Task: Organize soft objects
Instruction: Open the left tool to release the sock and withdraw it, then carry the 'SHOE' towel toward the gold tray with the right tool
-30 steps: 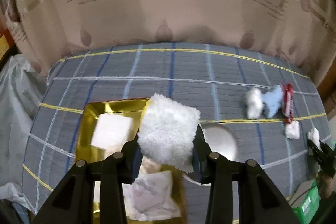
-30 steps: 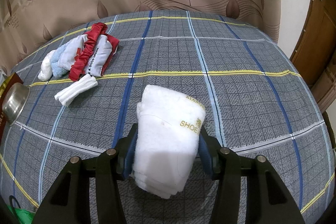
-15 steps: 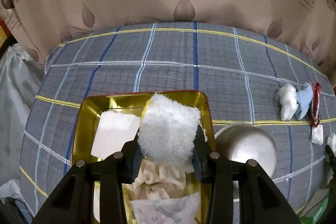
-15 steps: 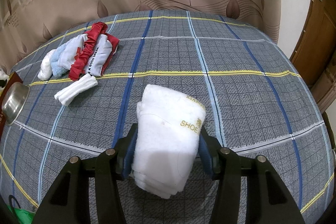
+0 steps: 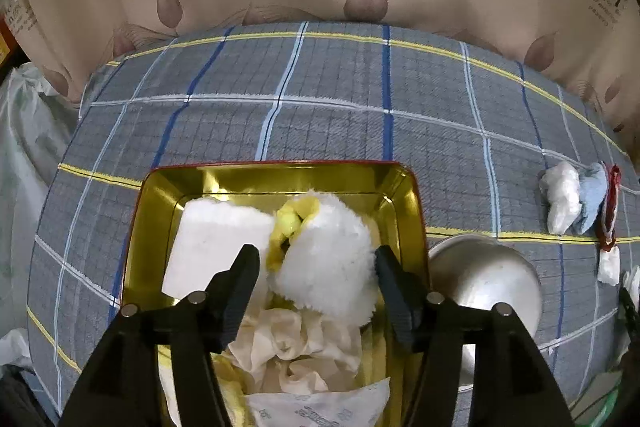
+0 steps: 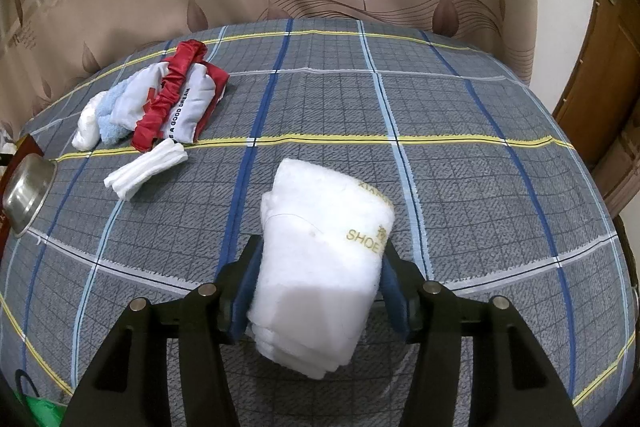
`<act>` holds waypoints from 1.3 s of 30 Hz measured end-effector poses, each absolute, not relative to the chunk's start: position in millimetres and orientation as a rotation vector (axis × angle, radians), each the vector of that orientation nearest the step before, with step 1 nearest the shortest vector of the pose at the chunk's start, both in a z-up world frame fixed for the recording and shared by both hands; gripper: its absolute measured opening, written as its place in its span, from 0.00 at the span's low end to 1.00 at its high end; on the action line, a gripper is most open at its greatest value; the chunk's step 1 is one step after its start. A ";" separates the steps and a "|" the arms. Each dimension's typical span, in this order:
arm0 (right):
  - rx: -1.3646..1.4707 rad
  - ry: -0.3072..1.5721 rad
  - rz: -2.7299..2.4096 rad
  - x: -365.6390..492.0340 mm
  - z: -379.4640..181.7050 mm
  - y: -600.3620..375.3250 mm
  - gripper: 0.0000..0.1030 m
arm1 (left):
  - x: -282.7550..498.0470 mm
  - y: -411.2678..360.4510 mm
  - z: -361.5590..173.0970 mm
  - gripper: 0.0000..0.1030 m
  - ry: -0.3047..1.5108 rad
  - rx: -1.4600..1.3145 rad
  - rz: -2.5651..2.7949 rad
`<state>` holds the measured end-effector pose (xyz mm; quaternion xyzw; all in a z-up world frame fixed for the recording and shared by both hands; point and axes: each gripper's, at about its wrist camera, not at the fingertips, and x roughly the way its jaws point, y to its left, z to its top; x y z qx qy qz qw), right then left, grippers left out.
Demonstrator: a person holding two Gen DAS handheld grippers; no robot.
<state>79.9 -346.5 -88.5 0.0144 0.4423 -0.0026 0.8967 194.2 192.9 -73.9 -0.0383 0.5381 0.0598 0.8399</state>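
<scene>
Lower centre of left view: left tool [image 5: 316,269] opening, fluffy white cloth [image 5: 326,267] loose between pads over gold tray [image 5: 406,203]; right tool [image 6: 318,281] clenched on white towel [image 6: 320,267].

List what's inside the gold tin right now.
Gold tin: fluffy white-and-yellow cloth, flat white folded cloth, crumpled cream fabric, printed packet. Tin floor beneath them mostly hidden.

We see both views evenly lit by soft indoor light, with faint shadows. Glare flares off the gold tin [image 5: 404,195] and the steel bowl [image 5: 486,279]. Fisheye bending curves the plaid cloth [image 6: 460,107] and darkens the corners. White fabrics look slightly overexposed; focus stays sharp.
</scene>
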 end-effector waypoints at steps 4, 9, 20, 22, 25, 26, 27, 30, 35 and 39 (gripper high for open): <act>0.029 0.917 -0.006 79.7 -88.3 -346.4 0.51 | 191.3 193.8 -70.2 0.60 1.141 -0.087 0.130; 0.029 0.917 -0.005 80.1 -88.1 -346.6 0.51 | 179.5 196.6 -57.4 0.60 1.118 -0.080 0.143; 0.030 0.917 -0.004 80.3 -87.6 -346.8 0.51 | 121.2 215.7 -26.4 0.60 1.003 -0.030 0.210; 0.028 0.917 -0.005 80.4 -87.5 -346.5 0.51 | 110.4 223.2 -24.0 0.60 0.996 -0.031 0.227; 0.030 0.917 -0.004 80.8 -87.4 -347.3 0.51 | 90.8 240.4 -20.4 0.60 0.973 -0.048 0.275; 0.029 0.917 -0.004 80.8 -87.4 -347.1 0.51 | 85.5 246.0 -19.2 0.60 0.961 -0.056 0.302; 0.027 0.917 -0.004 80.8 -87.4 -347.2 0.50 | 79.9 252.8 -18.1 0.60 0.948 -0.068 0.329; 0.027 0.917 -0.003 80.6 -87.2 -347.5 0.50 | 63.7 275.5 -18.2 0.60 0.925 -0.127 0.402; 0.013 0.930 -0.008 81.0 -86.2 -347.0 0.42 | 47.0 305.3 -31.7 0.60 0.933 -0.235 0.458; -0.017 0.955 -0.001 83.2 -83.0 -343.8 0.35 | 40.1 316.5 -38.3 0.60 0.927 -0.271 0.476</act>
